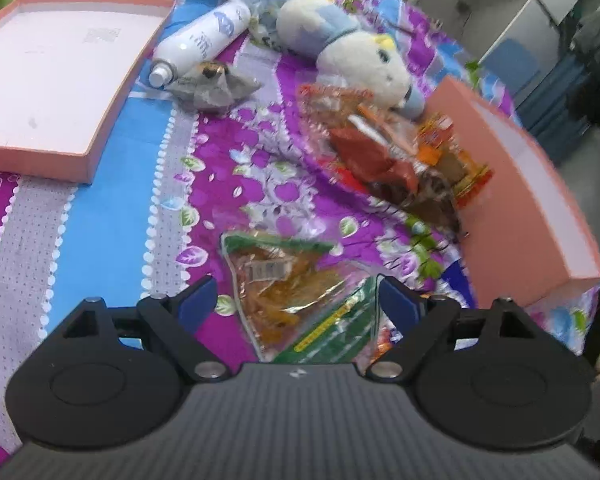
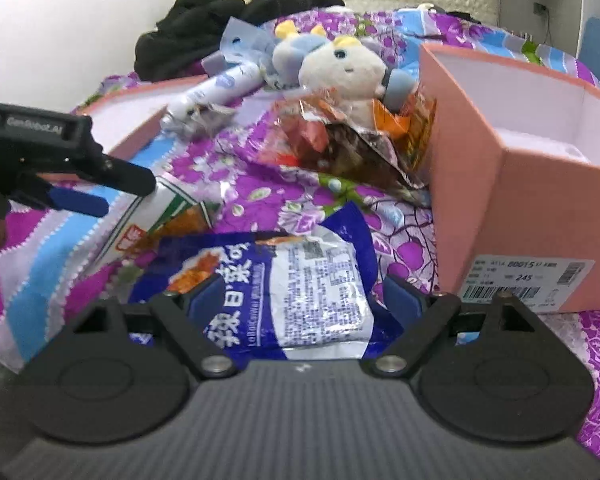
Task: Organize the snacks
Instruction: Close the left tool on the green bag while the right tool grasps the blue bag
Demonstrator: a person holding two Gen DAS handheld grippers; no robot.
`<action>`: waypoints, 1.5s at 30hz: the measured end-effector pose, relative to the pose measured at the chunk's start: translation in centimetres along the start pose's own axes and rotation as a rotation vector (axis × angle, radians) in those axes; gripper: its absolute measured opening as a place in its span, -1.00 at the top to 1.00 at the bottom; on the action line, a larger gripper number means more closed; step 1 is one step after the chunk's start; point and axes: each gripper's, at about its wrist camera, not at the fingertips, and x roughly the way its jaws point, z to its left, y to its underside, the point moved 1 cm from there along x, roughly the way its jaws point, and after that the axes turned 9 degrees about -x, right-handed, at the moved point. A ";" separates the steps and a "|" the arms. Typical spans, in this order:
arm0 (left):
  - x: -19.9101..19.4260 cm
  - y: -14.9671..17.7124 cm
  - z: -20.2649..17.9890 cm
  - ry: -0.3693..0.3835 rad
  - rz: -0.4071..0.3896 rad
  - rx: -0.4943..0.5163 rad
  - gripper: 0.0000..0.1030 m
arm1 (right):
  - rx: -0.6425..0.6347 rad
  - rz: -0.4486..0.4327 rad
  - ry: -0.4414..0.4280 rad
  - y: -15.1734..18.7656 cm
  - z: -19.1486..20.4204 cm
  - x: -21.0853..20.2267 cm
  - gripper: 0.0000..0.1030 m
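My left gripper stands open over a green and orange snack packet that lies between its jaws on the purple bedspread. In the right wrist view the same left gripper hovers over that green packet. My right gripper is open too, with a blue and white snack packet lying between its jaws. A heap of red and orange snack packets rests against an open pink box.
The pink box lid lies open side up at the far left. A white and blue plush toy, a white spray bottle and a crumpled grey wrapper lie behind. Black clothes are piled at the back.
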 end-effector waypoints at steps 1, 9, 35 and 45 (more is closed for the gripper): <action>0.3 0.0 -0.1 -0.003 0.008 0.004 -0.76 | -0.005 0.006 0.005 0.0 0.0 0.2 -0.69; -1.2 0.5 -0.7 0.101 -0.003 -0.016 -0.81 | -0.020 0.054 -0.071 0.5 0.2 1.8 -0.72; 5.2 0.3 -2.2 -0.179 0.031 0.105 -0.03 | -0.095 0.057 -0.059 0.1 0.9 0.0 0.24; 2.9 0.6 -2.2 -0.170 0.017 0.132 0.37 | -0.058 0.061 -0.003 0.2 0.2 -1.7 0.36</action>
